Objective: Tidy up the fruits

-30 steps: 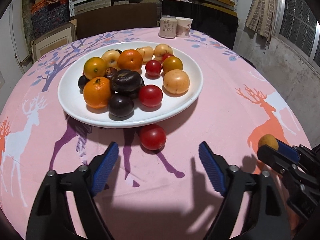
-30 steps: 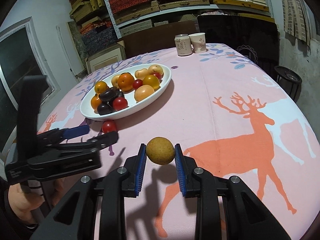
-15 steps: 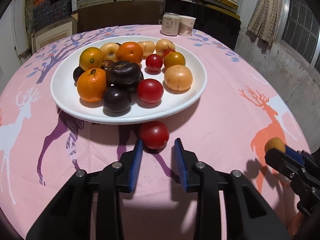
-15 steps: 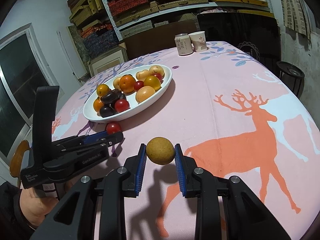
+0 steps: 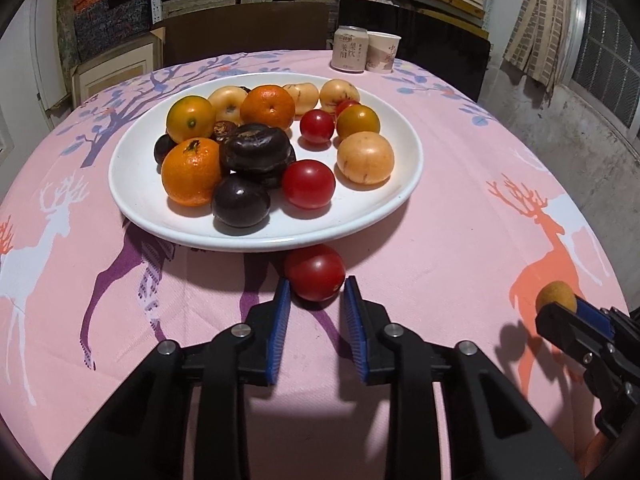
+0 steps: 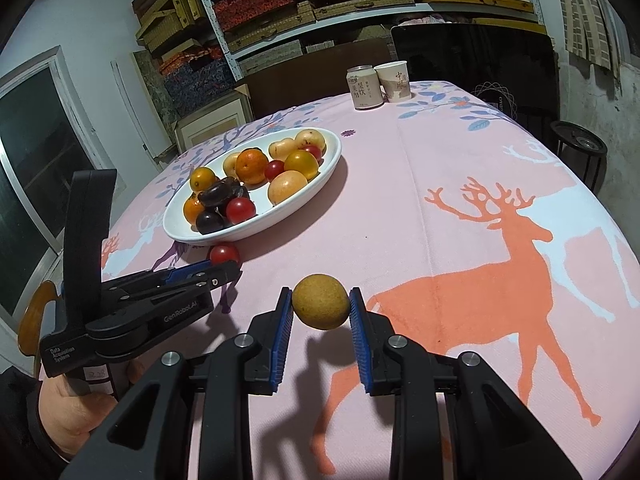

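Observation:
A white plate (image 5: 260, 240) (image 6: 240, 236) holds several oranges, red tomatoes, dark plums and yellow fruits. One red tomato (image 5: 315, 276) (image 6: 224, 254) lies on the pink cloth against the plate's near rim. My left gripper (image 5: 316, 286) (image 6: 224, 270) has its blue pad tips on either side of this tomato. Its jaws are opening, and I cannot tell whether the pads touch the tomato. My right gripper (image 6: 322, 300) (image 5: 560, 312) is shut on a small round tan fruit (image 6: 320, 300) (image 5: 556, 298), held a little above the cloth to the right of the plate.
A drink can (image 5: 351, 48) and a paper cup (image 5: 382, 52) stand at the table's far edge. A dark chair and shelves of boxes lie behind. A person's hand (image 6: 68, 400) holds the left gripper at the table's left edge. A dark stool (image 6: 580, 144) stands right.
The left gripper went from wide open to nearly shut, then widened slightly and moved forward until its tips flank the loose tomato. The right gripper stayed put with its fruit.

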